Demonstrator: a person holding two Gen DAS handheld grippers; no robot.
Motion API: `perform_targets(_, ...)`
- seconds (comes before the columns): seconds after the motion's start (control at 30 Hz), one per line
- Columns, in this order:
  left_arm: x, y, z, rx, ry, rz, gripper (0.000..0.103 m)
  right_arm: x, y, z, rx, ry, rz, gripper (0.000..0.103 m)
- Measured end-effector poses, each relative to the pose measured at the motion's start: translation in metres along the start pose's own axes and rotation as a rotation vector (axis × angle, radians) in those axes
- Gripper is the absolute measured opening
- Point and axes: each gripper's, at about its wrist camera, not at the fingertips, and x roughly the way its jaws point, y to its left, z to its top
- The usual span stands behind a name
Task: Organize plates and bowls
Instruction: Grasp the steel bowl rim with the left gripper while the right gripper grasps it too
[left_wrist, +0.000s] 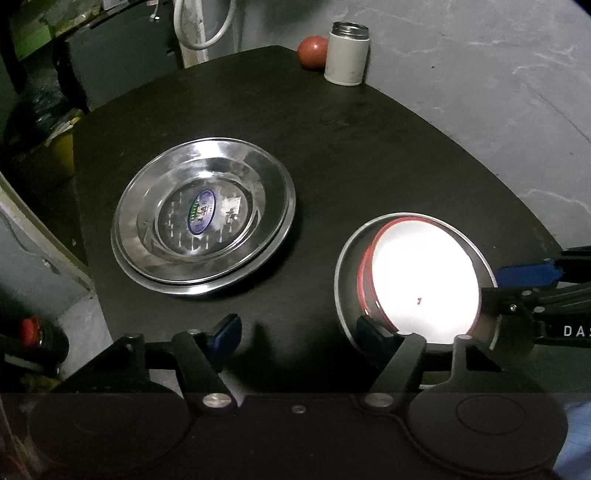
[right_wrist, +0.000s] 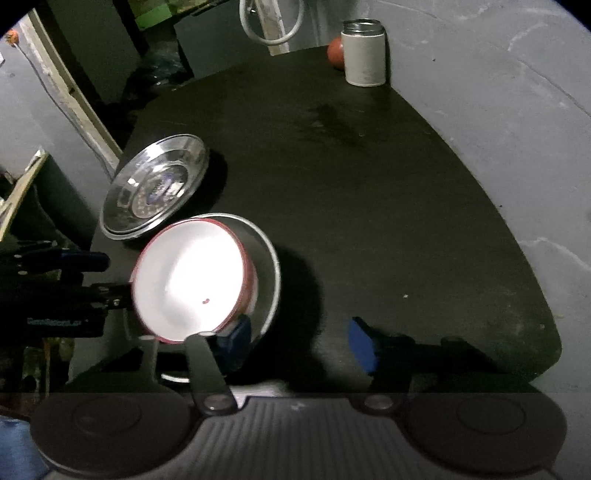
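Two stacked steel plates (left_wrist: 203, 221) distinct only in left view; left gripper (left_wrist: 297, 330), right gripper (right_wrist: 299, 345) jaws open.

The white, red-rimmed bowl (left_wrist: 421, 280) is being washed out by glare, so its inside can't be read. The oval blue sticker (left_wrist: 201, 212) in the round steel plate (left_wrist: 203, 221) is being blurred; txt illegible. The red round object (right_wrist: 335, 52) is being half hidden behind the white cylindrical canister (right_wrist: 364, 53).

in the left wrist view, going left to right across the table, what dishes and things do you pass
steel plates → red ball → white canister → white red-rimmed bowl in its steel bowl → right gripper
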Motion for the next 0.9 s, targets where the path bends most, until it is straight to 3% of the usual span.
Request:
perform_targets(0.1, -0.001, 0.0, 0.0, -0.001, 0.001, -0.009, 0.066, -0.002, 0.006, 0.0, -0.023, -0.004, 0.022, 0.035)
perform_targets(0.2, -0.001, 0.001, 0.0, -0.007, 0.001, -0.026, 0.061, -0.003, 0.014, -0.001, -0.048, -0.006, 0.031, 0.027)
perform_targets(0.3, -0.002, -0.001, 0.0, -0.001, -0.003, -0.039, 0.054, -0.004, 0.015, -0.001, -0.047, -0.005, 0.032, 0.027)
perform_targets(0.43, -0.003, -0.004, -0.001, 0.012, -0.012, -0.074, 0.036, -0.003, 0.015, 0.0, -0.039, -0.003, 0.032, 0.027)
perform_targets(0.5, -0.004, -0.004, 0.0, 0.014, -0.014, -0.087, 0.031, -0.003, 0.016, -0.001, -0.04, -0.003, 0.042, 0.02)
perform_targets(0.63, -0.004, -0.005, -0.001, 0.012, -0.016, -0.115, 0.02, -0.004, 0.017, -0.003, -0.05, -0.005, 0.049, 0.02)
perform_targets(0.9, -0.003, -0.004, -0.001, 0.011, -0.015, -0.138, 0.015, -0.004, 0.017, -0.004, -0.033, -0.005, 0.055, 0.02)
